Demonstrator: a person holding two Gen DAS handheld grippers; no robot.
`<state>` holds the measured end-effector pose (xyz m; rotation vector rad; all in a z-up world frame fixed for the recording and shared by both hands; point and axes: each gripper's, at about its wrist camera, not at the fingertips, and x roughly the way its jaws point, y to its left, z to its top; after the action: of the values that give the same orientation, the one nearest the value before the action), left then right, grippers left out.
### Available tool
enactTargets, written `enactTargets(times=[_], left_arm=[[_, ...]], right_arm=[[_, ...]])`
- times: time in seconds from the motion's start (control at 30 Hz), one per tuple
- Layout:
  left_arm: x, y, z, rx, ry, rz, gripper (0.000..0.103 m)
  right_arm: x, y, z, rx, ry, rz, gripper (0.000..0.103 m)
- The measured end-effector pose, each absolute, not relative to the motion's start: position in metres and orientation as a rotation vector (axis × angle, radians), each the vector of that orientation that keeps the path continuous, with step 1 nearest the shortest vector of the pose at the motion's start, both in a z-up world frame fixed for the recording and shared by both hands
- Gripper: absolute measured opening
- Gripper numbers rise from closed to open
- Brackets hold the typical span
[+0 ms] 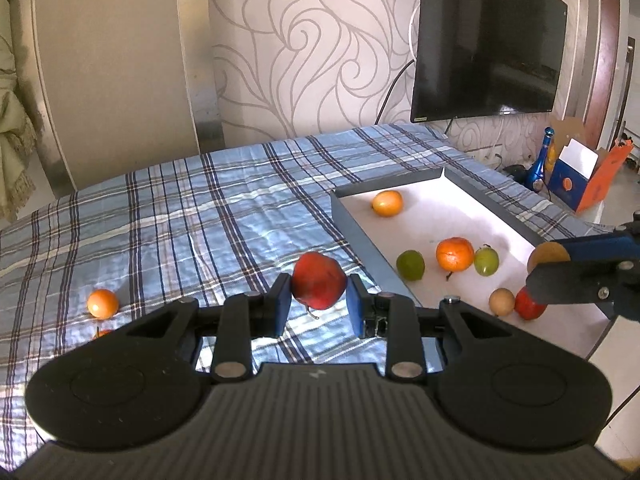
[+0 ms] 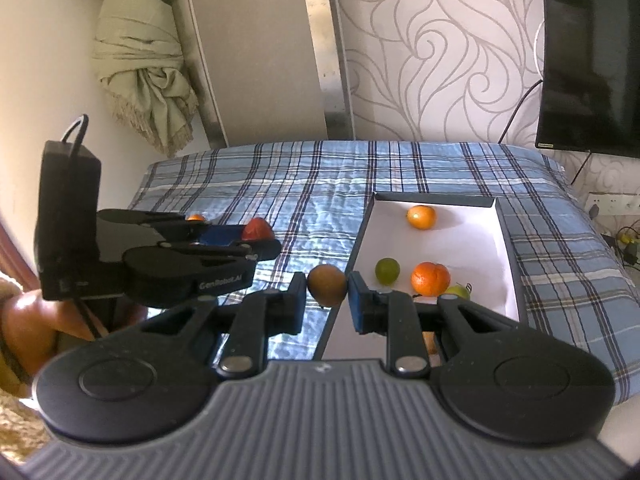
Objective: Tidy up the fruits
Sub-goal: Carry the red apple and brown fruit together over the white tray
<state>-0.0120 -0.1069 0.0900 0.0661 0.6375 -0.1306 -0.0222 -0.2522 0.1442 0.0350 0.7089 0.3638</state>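
Left hand-held gripper (image 1: 319, 304) pinching red fruit (image 1: 319, 286), right hand-held gripper (image 2: 327, 302) pinching brown fruit (image 2: 327, 285) beside tray (image 2: 508, 240)

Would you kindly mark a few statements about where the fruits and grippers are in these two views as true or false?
1. The left gripper holds a red fruit between its jaws. True.
2. The right gripper is empty. False: its jaws are shut on a brown round fruit.
3. The white tray already holds several fruits, among them a green lime. True.
4. Every fruit is off the plaid cloth. False: a small orange fruit lies on it, left of the left gripper.
5. The tray sits on the television. False: it rests on the plaid cloth, and the television hangs on the wall behind.
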Motion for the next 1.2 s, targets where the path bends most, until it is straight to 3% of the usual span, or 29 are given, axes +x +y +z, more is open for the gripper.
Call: enactTargets(times=[1.2], left_arm=[[0.013,-0.147,0.109,0.123,0.584,-0.199,0.034]], right_arm=[[-0.016,-0.271,0.140,0.071,0.711,0.318,0.026]])
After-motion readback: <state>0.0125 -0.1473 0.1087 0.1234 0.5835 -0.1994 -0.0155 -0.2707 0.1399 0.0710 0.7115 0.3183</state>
